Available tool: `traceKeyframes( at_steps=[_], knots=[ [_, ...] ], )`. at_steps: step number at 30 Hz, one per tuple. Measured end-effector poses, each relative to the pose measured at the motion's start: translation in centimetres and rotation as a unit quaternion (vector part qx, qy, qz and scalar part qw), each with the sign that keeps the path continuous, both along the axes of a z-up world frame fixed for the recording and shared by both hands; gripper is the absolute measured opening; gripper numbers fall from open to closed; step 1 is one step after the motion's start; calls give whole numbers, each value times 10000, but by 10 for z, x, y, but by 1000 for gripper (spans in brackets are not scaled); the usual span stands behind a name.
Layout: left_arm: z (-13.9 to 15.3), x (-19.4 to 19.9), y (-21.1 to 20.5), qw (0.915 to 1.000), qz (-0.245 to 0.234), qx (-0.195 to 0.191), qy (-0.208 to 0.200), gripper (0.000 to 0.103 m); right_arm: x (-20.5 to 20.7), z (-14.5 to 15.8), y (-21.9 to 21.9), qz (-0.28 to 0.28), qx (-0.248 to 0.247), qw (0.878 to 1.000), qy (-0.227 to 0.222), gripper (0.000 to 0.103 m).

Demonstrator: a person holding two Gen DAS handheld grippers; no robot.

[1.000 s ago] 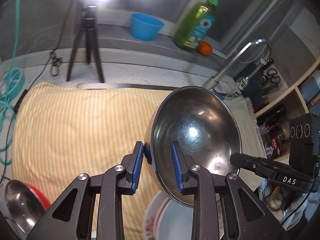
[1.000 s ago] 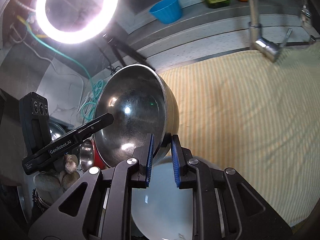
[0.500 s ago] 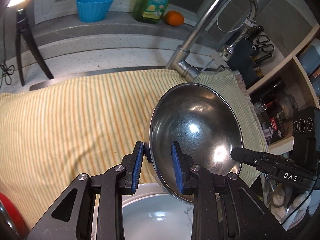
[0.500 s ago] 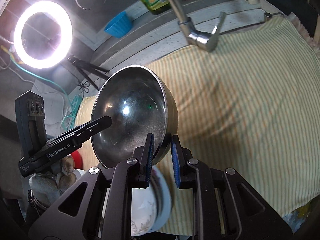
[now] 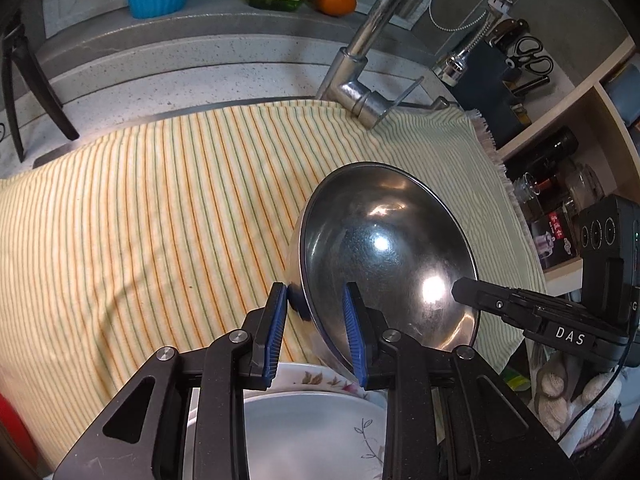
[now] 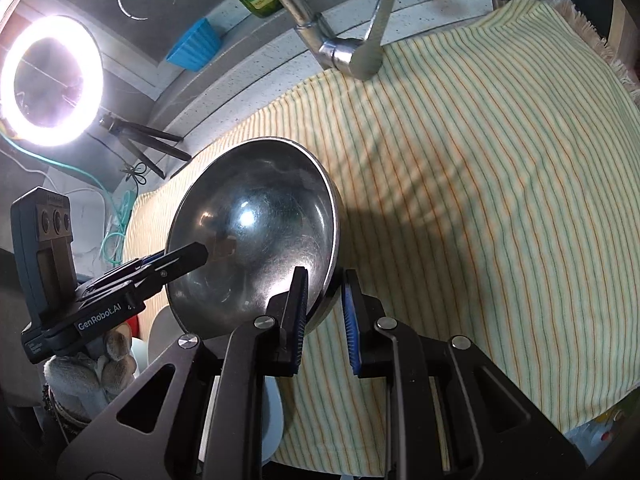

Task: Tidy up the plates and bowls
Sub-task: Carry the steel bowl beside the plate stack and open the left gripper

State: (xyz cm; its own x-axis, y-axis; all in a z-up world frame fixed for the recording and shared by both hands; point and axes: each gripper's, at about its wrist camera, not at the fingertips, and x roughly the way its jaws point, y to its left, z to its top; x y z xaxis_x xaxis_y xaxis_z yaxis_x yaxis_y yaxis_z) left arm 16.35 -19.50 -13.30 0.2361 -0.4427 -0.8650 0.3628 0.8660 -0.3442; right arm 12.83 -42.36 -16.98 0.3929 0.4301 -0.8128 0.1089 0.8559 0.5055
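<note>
- Plainly, in the left wrist view, the left gripper (image 5: 316, 322) was clamped on the rim of a stainless steel mixing bowl (image 5: 384, 256), one blue pad inside the wall and the other outside it. The bowl stood tilted just ahead of the fingers, its hollow facing the camera.
- Opposite, the right gripper (image 5: 464, 292) reached in from the right, its black finger lying against the bowl's far rim.
- Beneath the left gripper sat a white floral plate (image 5: 320, 424), and beyond the bowl spread a striped yellow cloth (image 5: 160, 220), with a chrome faucet (image 5: 360, 92) further ahead.
- Judging by its thin polished wall, the bowl was probably light and stiff but slippery, so a rim pinch risked swivelling; two opposite holds seemed sensible.
- Next, in the right wrist view, the right gripper (image 6: 324, 312) was likewise closed on the bowl's (image 6: 256, 236) near rim, the left pad inside and the right pad outside.
- From the left of that tool the left gripper (image 6: 188, 256) met the rim on the other side, a person's gloved hand (image 6: 92, 364) beneath it.
- Below the fingers, a white plate edge (image 6: 272, 412) showed, and the cloth (image 6: 480, 200) lay ahead and to the right.
- Being ceramic, the plates would chip if the steel bowl dropped on them.
</note>
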Motion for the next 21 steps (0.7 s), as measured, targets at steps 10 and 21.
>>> traceKeyframes(
  at_steps=[10,21],
  knots=[
    [-5,-2,-2,9999,-71,54,65,26,0,-5,0,16,-39,10000,22,18],
    [6,-6,3,9999,-52,92,-69,35,-5,11,6,-22,-283,9993,-251,53]
  ],
)
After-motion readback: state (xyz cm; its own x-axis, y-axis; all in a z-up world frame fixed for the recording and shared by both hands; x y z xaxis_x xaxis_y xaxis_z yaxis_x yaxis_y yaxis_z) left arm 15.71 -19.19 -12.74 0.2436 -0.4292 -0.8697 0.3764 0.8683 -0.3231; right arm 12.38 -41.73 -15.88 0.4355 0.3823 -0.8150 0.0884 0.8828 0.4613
